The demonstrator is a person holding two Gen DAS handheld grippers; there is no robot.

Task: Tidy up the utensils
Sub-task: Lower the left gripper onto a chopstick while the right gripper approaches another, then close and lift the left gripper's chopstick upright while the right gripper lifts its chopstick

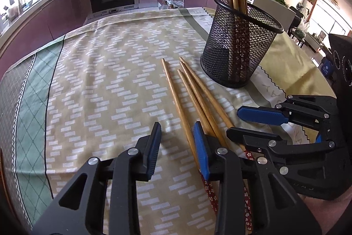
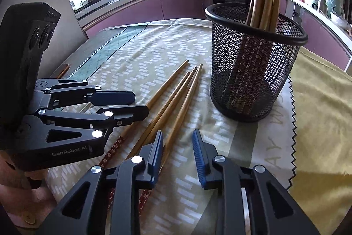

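Loose chopsticks on the cloth, both your grippers hovering over them.

Your own grippers hide the chopsticks' [image 1: 198,94] patterned ends, and how many lie there is hard to count. They rest on the yellow patterned tablecloth [image 1: 105,80] in a kitchen, just beside the black mesh holder [image 1: 239,41], where more chopsticks stand upright. Your left gripper [image 1: 178,147] and right gripper [image 2: 178,153] both stand partly open, gripping nothing.

Both wrist cams sit close above the desk [image 1: 99,80], angled down and forward toward the kitchen. Shared overlap: loose chopsticks [image 1: 193,94], mesh holder [image 1: 239,41]; each sees the other tool.
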